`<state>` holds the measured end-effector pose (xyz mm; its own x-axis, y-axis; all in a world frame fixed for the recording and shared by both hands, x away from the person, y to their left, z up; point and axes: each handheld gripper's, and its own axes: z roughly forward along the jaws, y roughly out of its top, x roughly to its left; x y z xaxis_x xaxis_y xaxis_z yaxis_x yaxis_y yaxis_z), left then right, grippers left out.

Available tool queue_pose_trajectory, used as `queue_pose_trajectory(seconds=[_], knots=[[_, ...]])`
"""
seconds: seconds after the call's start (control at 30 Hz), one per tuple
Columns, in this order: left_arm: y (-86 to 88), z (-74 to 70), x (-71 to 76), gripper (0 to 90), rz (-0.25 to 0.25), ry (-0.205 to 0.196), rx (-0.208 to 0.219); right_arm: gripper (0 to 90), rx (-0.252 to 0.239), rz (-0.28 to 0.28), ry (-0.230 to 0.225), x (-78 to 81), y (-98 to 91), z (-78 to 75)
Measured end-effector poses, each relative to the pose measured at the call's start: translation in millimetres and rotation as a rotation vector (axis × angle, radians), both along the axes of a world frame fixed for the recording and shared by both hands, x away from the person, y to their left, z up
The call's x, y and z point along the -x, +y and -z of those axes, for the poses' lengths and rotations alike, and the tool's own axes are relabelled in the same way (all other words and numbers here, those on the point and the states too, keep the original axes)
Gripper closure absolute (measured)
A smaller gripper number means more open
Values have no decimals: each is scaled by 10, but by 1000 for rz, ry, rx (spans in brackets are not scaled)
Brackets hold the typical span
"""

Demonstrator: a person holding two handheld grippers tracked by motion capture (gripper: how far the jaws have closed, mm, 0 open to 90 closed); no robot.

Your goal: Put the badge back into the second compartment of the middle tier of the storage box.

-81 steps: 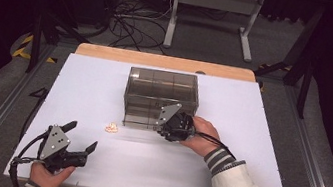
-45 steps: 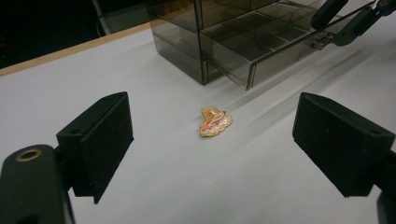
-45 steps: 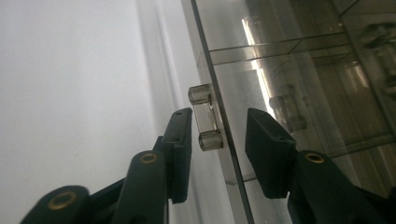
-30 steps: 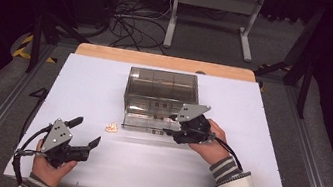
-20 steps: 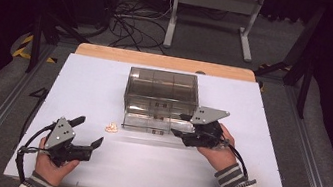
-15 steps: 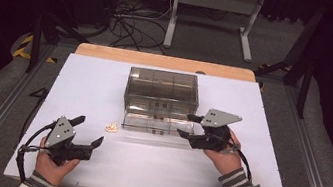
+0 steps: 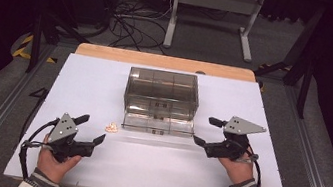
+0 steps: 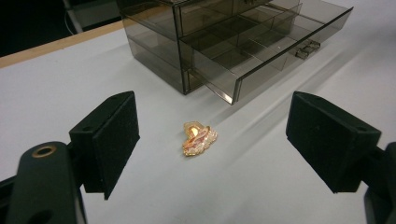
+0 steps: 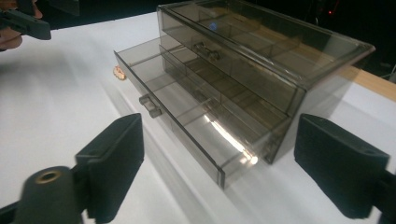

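left tongs (image 7: pixel 94 129) wide open, nothing between the jaws, low over the table (image 7: pixel 90 177) and aimed at the small gold trinket (image 8: pixel 199 139) lying just ahead of them. right tongs (image 7: pixel 209 131) have just been opening, now wide and empty, just off the right end of the pulled-out bottom drawer (image 7: pixel 157 124) of the smoky plastic drawer box (image 7: pixel 162 89).

trinket sits flat on the table, near the drawer's left front corner, not touching it. it looks light, thin, stiff and likely slippery, so pinch across its narrow edges, low to the table. drawer looks light, rigid and slick; best taken by the little front handle (image 9: pixel 149 106).

left gripper view gives the trinket's lumpy shape; the high view shows just a speck (image 7: pixel 111 127). right gripper view shows the dividers and handle.
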<state>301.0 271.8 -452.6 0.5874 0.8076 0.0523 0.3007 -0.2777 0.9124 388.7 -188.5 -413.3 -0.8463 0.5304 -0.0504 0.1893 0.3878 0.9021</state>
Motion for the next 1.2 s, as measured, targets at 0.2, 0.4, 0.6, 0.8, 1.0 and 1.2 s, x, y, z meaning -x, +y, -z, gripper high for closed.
queue_pose_trajectory(seconds=[0.2,0.4,0.6,0.8,1.0,1.2], knots=[[1,-16,-42,181,2,14,-3,119,-23,20,20,49,-145,137],[-3,-42,-98,194,13,24,-10,127,-54,52,7,133,-264,266],[3,-55,-146,198,11,29,-30,116,-72,68,10,164,-346,375],[28,-70,-201,199,10,49,-35,106,-62,65,46,183,-350,526],[36,-80,-263,200,16,67,-39,101,-60,70,59,161,-340,551],[27,-93,-329,209,24,93,-30,103,-60,71,64,154,-335,559]])
